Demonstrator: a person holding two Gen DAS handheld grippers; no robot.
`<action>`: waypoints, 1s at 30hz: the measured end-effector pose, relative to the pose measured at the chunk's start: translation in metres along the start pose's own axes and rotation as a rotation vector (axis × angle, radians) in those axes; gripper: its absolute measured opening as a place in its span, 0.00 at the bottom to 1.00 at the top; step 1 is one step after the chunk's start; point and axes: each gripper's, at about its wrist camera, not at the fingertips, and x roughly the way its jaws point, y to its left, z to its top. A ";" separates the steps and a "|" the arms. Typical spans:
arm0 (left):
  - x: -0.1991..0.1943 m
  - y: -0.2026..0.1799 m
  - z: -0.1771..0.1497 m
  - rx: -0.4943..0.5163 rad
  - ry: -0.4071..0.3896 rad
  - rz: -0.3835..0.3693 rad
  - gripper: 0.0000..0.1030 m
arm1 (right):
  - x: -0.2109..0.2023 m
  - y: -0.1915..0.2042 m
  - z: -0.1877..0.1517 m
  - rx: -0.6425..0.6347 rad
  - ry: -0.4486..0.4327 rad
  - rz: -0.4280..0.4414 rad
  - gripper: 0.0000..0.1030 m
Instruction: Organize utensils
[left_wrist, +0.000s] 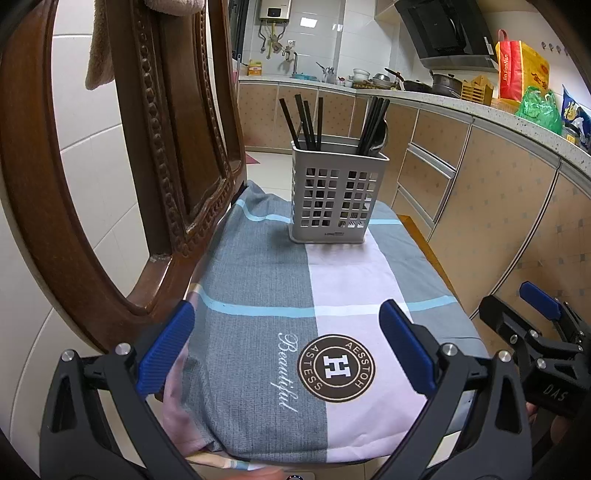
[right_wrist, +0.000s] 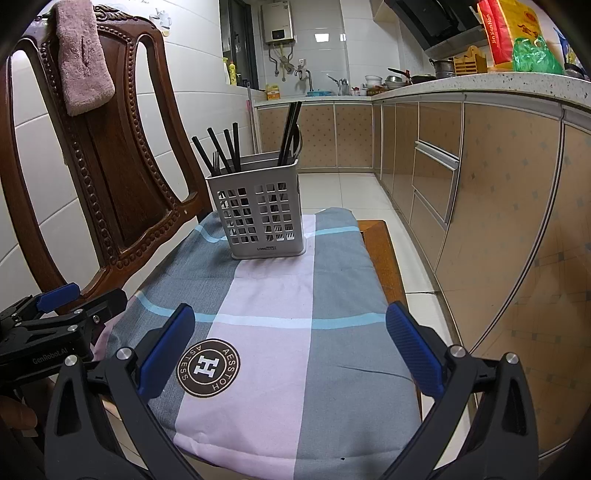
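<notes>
A grey slotted utensil holder (left_wrist: 338, 195) (right_wrist: 258, 216) stands at the far end of a chair seat covered by a checked cloth (left_wrist: 280, 280) (right_wrist: 295, 295). Black chopsticks (left_wrist: 304, 123) (right_wrist: 221, 147) lean in its left compartment, with a fork among them in the right wrist view. More chopsticks and a spoon (left_wrist: 376, 125) (right_wrist: 291, 129) fill the right compartment. My left gripper (left_wrist: 286, 347) (right_wrist: 61, 301) is open over the near cloth, empty. My right gripper (right_wrist: 291, 349) (left_wrist: 532, 302) is open beside it, also empty.
The carved wooden chair back (left_wrist: 155, 147) (right_wrist: 99, 158) rises at the left with a pink towel (right_wrist: 83, 55) hung over it. Kitchen cabinets (left_wrist: 498, 221) (right_wrist: 498, 203) and a cluttered counter run along the right. Tiled floor lies beyond the seat.
</notes>
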 end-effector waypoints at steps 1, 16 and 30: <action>0.000 0.000 0.000 0.000 0.000 -0.001 0.96 | 0.000 0.000 0.000 -0.001 0.001 0.001 0.97; 0.000 0.001 0.000 0.009 0.001 -0.003 0.96 | 0.000 0.000 0.000 -0.003 0.000 -0.001 0.97; -0.002 0.003 0.000 0.011 -0.008 -0.009 0.96 | 0.000 0.001 0.000 -0.004 0.001 0.000 0.97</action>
